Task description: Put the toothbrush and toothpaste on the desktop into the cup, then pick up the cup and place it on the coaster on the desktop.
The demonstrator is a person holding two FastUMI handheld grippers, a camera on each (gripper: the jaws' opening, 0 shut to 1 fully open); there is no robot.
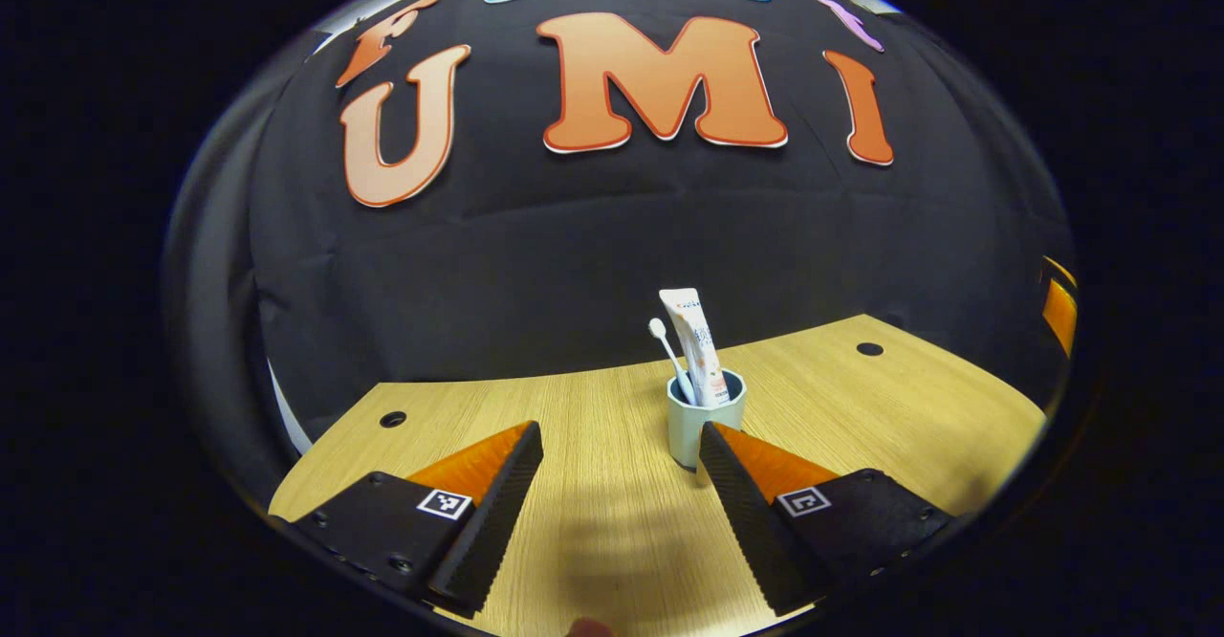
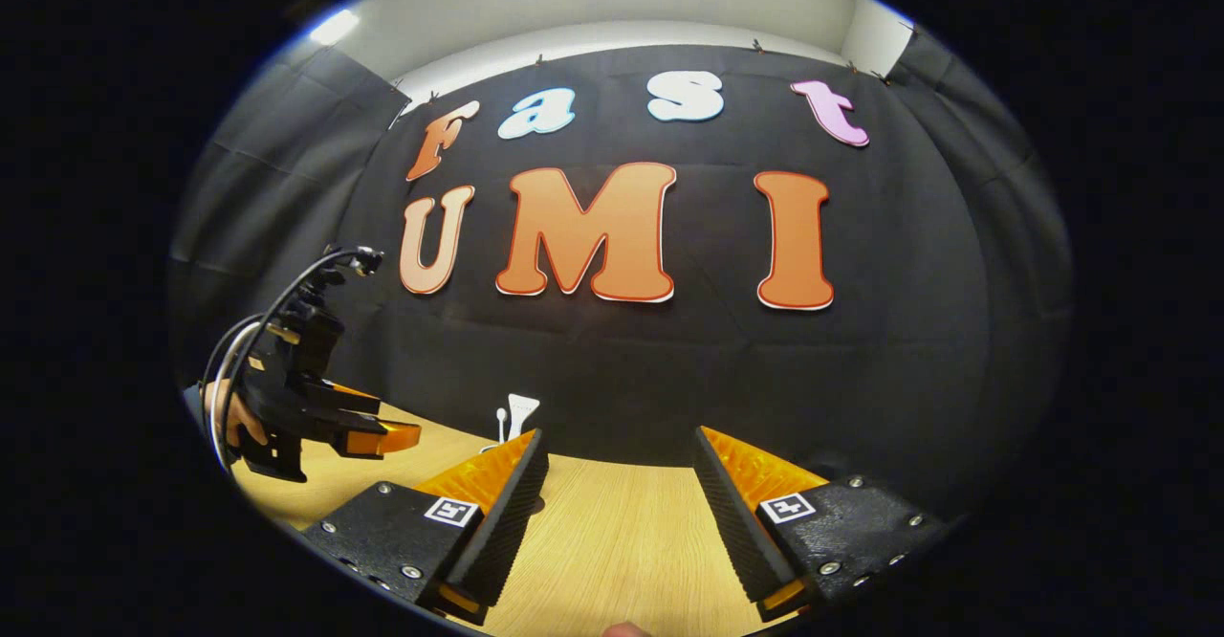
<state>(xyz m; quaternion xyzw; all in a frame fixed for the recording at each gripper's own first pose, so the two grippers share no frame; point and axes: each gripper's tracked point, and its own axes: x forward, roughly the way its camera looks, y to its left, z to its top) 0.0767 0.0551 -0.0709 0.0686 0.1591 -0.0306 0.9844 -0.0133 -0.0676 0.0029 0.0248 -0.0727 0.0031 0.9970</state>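
Two items stand in the cup, both grippers free

In the left gripper view, the toothbrush (image 1: 666, 350) and the toothpaste tube (image 1: 697, 345) stand upright inside the pale cup (image 1: 703, 422) on the wooden desktop (image 1: 612, 522). The left gripper (image 1: 620, 446) has its fingers spread apart, the cup just ahead near its right finger. The right gripper (image 2: 620, 450) is spread too, holding nothing. No coaster can be made out.

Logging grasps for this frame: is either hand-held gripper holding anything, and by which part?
Nothing is held. The left hand-held gripper is open, short of the cup; the right hand-held gripper is open over bare desktop.
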